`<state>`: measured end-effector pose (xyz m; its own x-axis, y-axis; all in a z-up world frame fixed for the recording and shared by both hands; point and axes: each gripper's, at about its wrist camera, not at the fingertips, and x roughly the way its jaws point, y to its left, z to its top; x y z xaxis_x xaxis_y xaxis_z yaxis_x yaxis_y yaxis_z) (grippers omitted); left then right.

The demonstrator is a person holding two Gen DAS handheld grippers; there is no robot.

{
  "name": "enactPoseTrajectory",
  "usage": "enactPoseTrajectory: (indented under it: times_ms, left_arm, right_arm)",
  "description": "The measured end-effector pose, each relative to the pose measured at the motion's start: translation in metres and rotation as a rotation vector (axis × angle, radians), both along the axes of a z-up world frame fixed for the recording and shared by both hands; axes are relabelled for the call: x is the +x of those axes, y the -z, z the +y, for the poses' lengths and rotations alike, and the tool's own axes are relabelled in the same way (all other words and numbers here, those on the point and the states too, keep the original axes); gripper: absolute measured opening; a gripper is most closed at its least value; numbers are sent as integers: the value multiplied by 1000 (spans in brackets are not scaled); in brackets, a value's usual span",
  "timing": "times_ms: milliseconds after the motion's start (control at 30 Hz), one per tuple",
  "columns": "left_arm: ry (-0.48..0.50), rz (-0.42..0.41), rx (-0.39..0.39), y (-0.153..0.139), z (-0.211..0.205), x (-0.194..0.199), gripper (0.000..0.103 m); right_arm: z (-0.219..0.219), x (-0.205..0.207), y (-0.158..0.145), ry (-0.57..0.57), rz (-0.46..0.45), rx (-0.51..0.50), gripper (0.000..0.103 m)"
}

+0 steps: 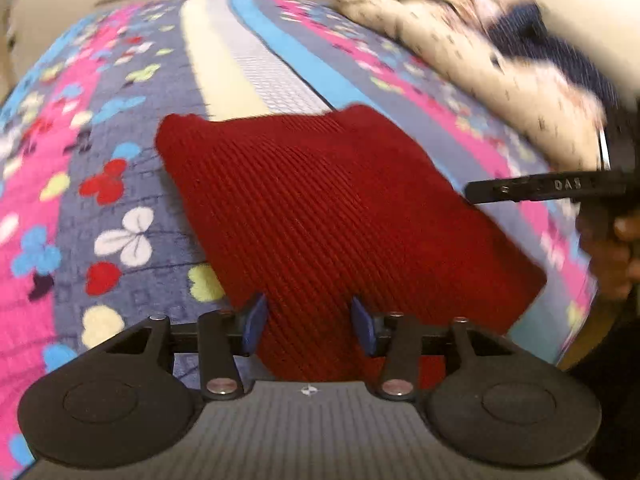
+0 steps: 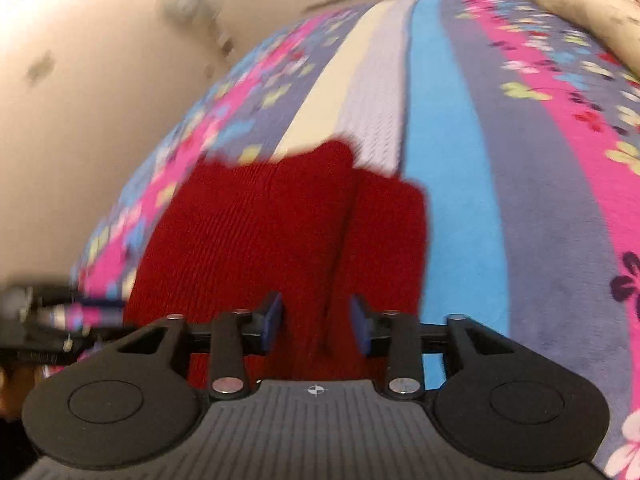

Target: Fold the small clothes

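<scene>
A small red ribbed knit garment (image 1: 320,216) lies folded on the flowered bedspread (image 1: 100,184). My left gripper (image 1: 310,322) is open, its blue pads either side of the garment's near edge, close above it. In the right wrist view the same red garment (image 2: 272,236) shows a fold line down its right part. My right gripper (image 2: 316,322) is open over its near edge, pads apart and holding nothing. The right gripper's black finger (image 1: 548,188) also shows at the right of the left wrist view.
A cream patterned quilt (image 1: 460,48) with a dark blue cloth (image 1: 532,36) is heaped along the bed's right side. The bedspread has cream, white and blue stripes (image 2: 440,120) down the middle. A pale wall (image 2: 80,100) is at the left.
</scene>
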<state>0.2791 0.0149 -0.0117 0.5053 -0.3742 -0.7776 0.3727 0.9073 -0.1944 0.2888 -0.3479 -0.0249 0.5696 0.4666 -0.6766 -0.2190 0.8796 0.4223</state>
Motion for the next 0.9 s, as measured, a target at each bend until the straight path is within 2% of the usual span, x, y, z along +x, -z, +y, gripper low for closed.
enactPoseTrajectory:
  times_ms: [33,67,100,167,267,333,400,500,567,633,700,767,867,900]
  left_arm:
    - [-33,-3,-21,-1,6,3,68]
    - [-89,-12,-34,-2,13,7,72]
    - [-129,-12,-43,-3,18,11,78]
    - [-212,28,-93,0,29,19,82]
    - [-291,118,-182,9,40,34,86]
    - [-323,155,-228,15,44,40,94]
    - [-346,187,-274,22,49,48,95]
    - [-364,243,-369,38,55,62,97]
    - [-368,281,-432,50,59,71,97]
    - [-365,304,-477,58,59,77,97]
    - [-353,312,-509,65,57,83,96]
    - [-345,292,-493,67,53,88,94]
    - [-331,239,-436,55,46,89,79]
    - [-315,211,-414,47,44,89,70]
  right_arm:
    - [-11,3,0,77,-1,20,56]
    - [-20,6,2,142,7,28,67]
    - [-30,10,7,229,30,26,71]
    - [-40,16,17,298,81,33,71]
    - [-45,27,35,282,166,92,70]
    - [-39,32,46,240,222,129,72]
    - [-31,36,58,209,278,149,77]
    - [-27,37,61,201,280,153,83]
    - [-24,37,59,201,283,169,83]
    - [-23,39,60,193,280,176,78]
    - [-18,42,59,167,273,210,57]
    - [-12,44,55,163,255,201,50]
    - [-9,42,47,152,201,177,38]
    - [-8,42,44,159,189,181,35]
